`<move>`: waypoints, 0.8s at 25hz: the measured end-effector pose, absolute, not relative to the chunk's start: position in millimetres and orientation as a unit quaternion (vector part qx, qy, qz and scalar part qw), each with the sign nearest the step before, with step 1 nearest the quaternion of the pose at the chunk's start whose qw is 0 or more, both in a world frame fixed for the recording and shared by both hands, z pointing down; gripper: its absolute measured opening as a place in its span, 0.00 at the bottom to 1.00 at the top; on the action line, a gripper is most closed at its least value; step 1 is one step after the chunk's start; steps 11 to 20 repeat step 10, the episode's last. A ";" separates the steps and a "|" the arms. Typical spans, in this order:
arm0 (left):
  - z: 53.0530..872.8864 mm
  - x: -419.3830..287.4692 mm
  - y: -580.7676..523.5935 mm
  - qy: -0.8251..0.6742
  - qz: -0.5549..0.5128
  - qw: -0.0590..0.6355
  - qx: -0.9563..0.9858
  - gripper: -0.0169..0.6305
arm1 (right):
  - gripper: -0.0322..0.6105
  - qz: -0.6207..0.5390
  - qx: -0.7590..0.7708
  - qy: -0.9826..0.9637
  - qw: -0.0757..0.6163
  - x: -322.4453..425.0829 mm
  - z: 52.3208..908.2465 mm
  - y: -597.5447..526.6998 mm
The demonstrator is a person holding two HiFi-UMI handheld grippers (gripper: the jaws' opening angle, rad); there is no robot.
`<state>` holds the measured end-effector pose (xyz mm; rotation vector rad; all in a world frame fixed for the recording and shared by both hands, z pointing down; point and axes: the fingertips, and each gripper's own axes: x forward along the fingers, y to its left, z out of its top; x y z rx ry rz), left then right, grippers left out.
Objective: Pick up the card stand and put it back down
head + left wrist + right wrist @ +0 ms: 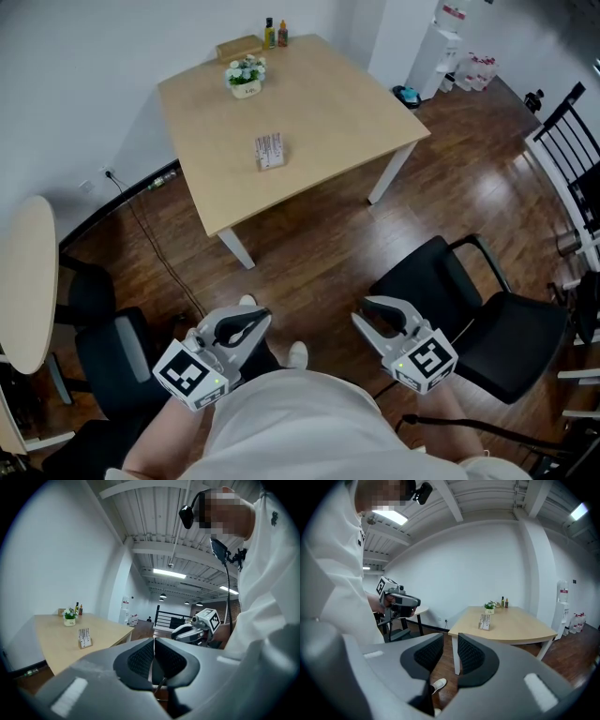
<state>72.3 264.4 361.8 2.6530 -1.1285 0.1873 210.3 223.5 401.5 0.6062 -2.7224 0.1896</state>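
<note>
The card stand [269,151] stands on the bench [347,122], in the half nearer to the person and not far from the front edge. A small flower pot [246,77] is behind it, well apart. Both claws are held low, close to the person's body, over the wooden floor [319,253], so the stand lies straight ahead of them and well apart from both.

The left claw [251,323] is clenched, with its pads together and nothing between them. The right claw [367,311] is released: there is a clear gap between its pads and it holds nothing.

From the head view, the stand is more in line with the left claw, and the right claw is further to the side, next to a black chair [487,319]. I judge that the approach is only beginning. The stand is too small here to tell its long axis with certainty, but its cards stand upright.
</note>
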 end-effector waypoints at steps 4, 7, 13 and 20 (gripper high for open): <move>362.3 76.4 267.8 -0.385 0.062 0.130 0.912 0.04 | 0.21 0.069 0.217 -0.959 0.170 214.9 400.7 229.8; 363.1 79.6 269.3 -0.384 0.064 0.129 0.912 0.04 | 0.21 0.070 0.220 -0.958 0.170 220.2 401.2 234.1; 361.8 83.1 268.2 -0.383 0.065 0.124 0.913 0.04 | 0.21 0.067 0.222 -0.958 0.170 224.8 400.0 235.2; 361.8 83.1 268.2 -0.383 0.065 0.124 0.913 0.04 | 0.21 0.067 0.222 -0.958 0.170 224.8 400.0 235.2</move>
